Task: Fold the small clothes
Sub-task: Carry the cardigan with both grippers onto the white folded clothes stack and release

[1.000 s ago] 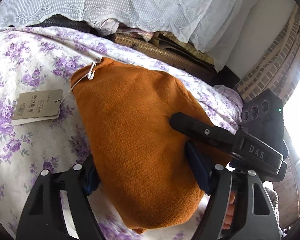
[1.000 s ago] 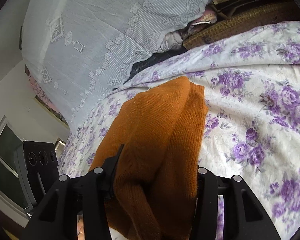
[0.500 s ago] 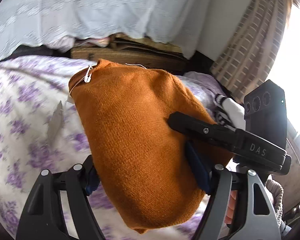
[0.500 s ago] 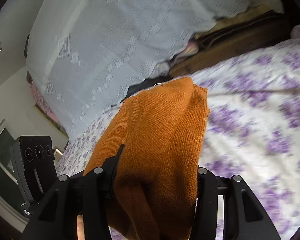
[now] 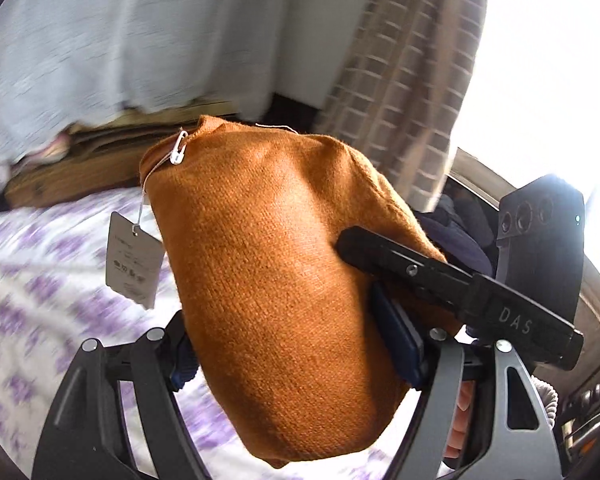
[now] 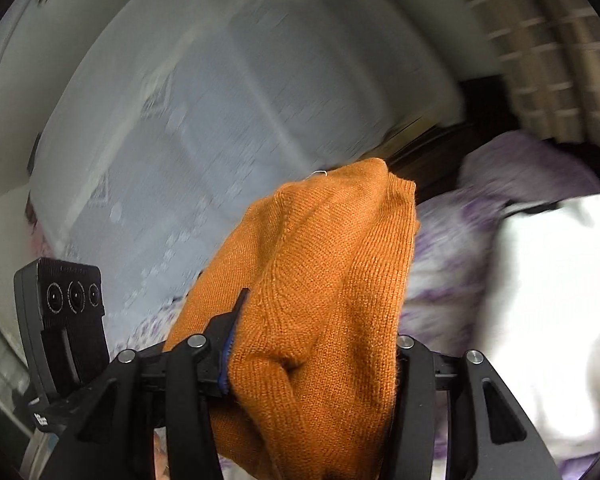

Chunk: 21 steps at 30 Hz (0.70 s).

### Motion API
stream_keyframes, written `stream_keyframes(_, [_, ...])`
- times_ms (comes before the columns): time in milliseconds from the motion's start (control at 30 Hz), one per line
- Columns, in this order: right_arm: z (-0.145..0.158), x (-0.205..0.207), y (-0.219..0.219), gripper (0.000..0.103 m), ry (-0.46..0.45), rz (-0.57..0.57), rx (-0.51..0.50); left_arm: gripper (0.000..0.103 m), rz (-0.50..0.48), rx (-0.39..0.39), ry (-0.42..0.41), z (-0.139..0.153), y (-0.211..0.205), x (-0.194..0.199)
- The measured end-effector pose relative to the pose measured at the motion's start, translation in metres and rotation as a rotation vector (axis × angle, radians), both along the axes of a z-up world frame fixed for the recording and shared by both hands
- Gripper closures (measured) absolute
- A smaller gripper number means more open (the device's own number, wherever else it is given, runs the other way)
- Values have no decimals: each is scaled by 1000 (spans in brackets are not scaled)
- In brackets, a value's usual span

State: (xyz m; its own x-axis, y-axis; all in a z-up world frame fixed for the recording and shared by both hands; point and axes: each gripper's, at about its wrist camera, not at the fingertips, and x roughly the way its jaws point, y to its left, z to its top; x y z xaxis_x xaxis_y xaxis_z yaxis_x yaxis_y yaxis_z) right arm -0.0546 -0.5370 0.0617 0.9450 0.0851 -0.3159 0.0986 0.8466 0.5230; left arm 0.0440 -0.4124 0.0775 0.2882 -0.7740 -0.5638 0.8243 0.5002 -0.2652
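Now the folded orange sweater [image 5: 284, 280], clamped between left tool [image 5: 296, 356] and right tool [image 6: 312, 356], is lifted off the floral bed [image 5: 40, 264], its tag [image 5: 132, 260] dangling; folding looks finished, placement pending

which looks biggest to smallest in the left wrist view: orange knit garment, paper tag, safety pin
1. orange knit garment, filling the middle of the view, though it sits closest to the camera, clamped in the left gripper
2. paper tag, hanging by its string beside the garment
3. safety pin, at the garment's top corner
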Motion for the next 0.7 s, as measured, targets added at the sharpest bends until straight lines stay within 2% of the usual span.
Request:
stream_keyframes(133, [5,-31,-46,54,-32,-84,13,30,-64,7,-28,8,-59,-23])
stream_keyframes(300, [4,-62,-90,54,-63,-141,42,30,-124,17,-40,16,-108,-38])
stream_keyframes(500, [-3,-77,-116,54,-75,-186,76,30,-165,35,-43,11,-148,-46])
stream_keyframes(700, [-17,-80,-135,54,-66,-205,123,29,-173,53,-59,-1,-167,-49])
